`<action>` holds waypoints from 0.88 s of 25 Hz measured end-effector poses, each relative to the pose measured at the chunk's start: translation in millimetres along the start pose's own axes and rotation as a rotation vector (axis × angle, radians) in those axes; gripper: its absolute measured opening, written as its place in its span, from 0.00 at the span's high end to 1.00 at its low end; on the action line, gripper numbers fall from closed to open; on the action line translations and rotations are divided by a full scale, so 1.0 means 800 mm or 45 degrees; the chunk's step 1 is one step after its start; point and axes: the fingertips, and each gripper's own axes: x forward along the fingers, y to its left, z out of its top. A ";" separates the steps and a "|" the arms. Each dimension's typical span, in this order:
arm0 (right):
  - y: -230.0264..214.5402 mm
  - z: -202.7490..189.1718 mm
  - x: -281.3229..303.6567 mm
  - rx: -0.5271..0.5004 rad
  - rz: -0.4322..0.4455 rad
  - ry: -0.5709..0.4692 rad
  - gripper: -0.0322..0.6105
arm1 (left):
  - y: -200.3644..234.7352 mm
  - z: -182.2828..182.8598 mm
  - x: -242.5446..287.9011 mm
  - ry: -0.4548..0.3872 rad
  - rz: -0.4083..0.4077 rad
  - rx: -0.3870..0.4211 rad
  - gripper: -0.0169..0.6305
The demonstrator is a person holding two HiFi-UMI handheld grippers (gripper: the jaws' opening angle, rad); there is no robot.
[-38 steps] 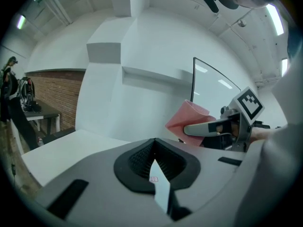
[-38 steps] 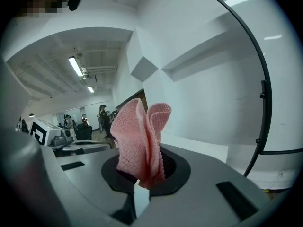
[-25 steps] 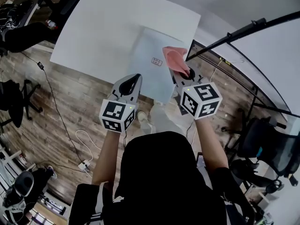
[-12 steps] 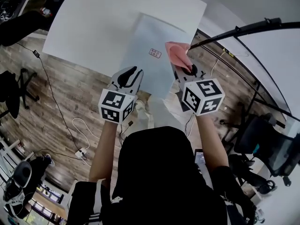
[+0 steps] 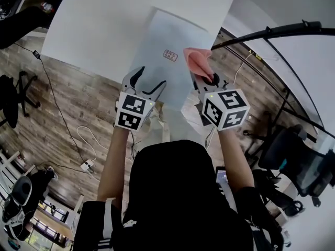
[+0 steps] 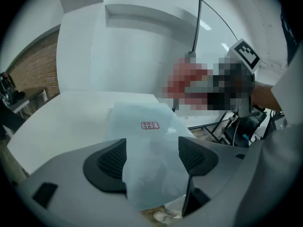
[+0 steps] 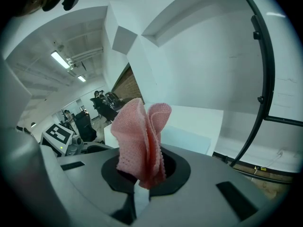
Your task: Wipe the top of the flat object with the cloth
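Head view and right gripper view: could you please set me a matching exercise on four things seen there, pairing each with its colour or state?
Things:
1 cloth
2 sheet
3 table
4 right gripper

Colour or state:
a white
b shut
c pale blue
d pink

Pairs: 1-d, 2-c, 3-a, 4-b

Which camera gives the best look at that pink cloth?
The right gripper view: the pink cloth stands close and folded, pinched between the jaws. The head view shows it small from above; in the left gripper view a blurred patch covers it.
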 end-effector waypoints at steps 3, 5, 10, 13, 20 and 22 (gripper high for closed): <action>-0.001 -0.006 0.003 0.001 0.001 0.014 0.88 | 0.003 -0.013 0.012 0.063 0.015 0.080 0.43; -0.003 -0.009 0.003 0.004 0.000 0.024 0.88 | 0.003 -0.022 0.018 0.103 0.001 0.112 0.42; -0.006 -0.015 0.006 0.011 -0.002 0.041 0.88 | 0.011 -0.036 0.025 0.160 0.006 0.148 0.41; -0.009 -0.020 0.011 0.023 -0.002 0.052 0.88 | 0.013 -0.041 0.032 0.181 0.010 0.173 0.41; -0.008 -0.023 0.015 0.035 0.001 0.066 0.88 | 0.013 -0.049 0.037 0.199 0.014 0.177 0.41; -0.009 -0.023 0.016 0.037 0.001 0.068 0.88 | 0.013 -0.050 0.038 0.193 0.016 0.176 0.41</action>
